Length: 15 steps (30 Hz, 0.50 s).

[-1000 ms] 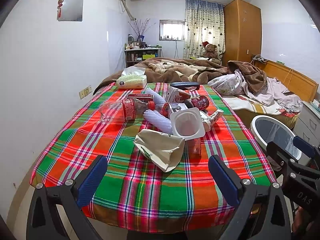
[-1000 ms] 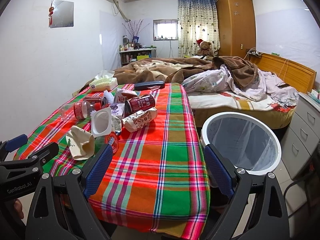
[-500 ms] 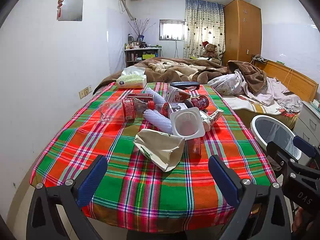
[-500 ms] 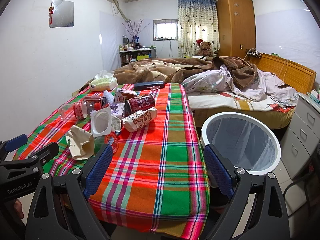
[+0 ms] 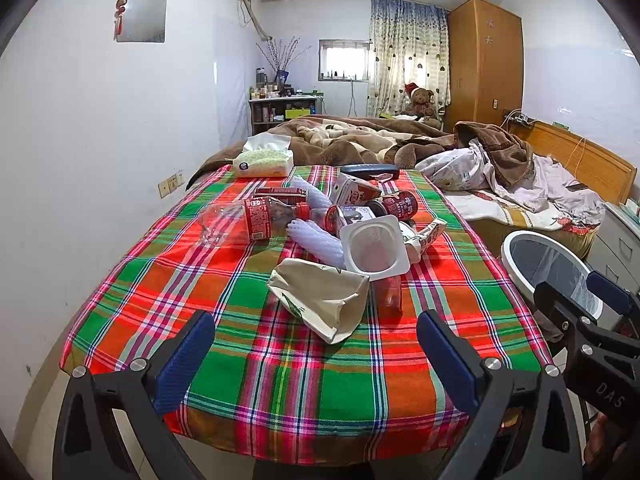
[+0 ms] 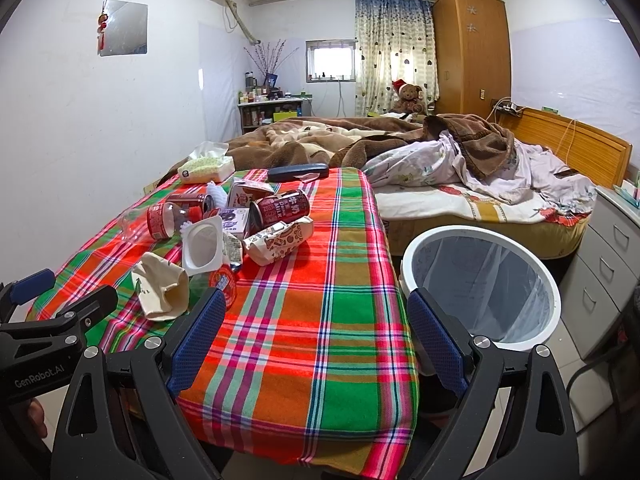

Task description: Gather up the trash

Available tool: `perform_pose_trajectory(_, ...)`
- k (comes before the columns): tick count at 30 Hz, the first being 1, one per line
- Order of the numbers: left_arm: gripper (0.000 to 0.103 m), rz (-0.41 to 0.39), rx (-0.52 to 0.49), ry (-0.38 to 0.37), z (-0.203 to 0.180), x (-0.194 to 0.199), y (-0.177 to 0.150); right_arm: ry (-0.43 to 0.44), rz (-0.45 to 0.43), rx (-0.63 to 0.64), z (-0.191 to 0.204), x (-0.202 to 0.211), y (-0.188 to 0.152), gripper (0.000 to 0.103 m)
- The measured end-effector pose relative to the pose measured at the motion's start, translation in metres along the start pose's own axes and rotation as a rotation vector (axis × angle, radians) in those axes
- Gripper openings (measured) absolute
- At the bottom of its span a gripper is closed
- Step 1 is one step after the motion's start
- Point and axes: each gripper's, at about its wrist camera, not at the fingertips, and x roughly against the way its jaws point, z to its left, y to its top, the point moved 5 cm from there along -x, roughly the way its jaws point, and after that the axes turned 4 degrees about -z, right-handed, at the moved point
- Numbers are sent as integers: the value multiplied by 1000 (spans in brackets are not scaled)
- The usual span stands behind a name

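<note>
A heap of trash lies on the plaid-covered table (image 5: 168, 280): a crumpled beige paper bag (image 5: 320, 300) nearest me, a white plastic tub (image 5: 376, 246), a clear bottle with a red label (image 5: 244, 220), a red milk can (image 6: 282, 208) and a patterned wrapper (image 6: 280, 242). A white trash bin (image 6: 480, 288) with a clear liner stands on the floor right of the table. My left gripper (image 5: 314, 354) hovers open at the table's near edge, short of the paper bag. My right gripper (image 6: 316, 336) is open too, over the table's near right part.
A tissue pack (image 5: 264, 162) and a dark case (image 5: 370, 170) sit at the table's far end. An unmade bed (image 6: 460, 176) with blankets lies behind and right. Grey drawers (image 6: 604, 264) stand right of the bin. A white wall (image 5: 80, 140) runs along the left.
</note>
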Motion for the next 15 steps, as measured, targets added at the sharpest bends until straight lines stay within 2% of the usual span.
perform_pose_trajectory(15,102,5,-1,1,-1,-2,-1,0,3,0,0,-1,0,94)
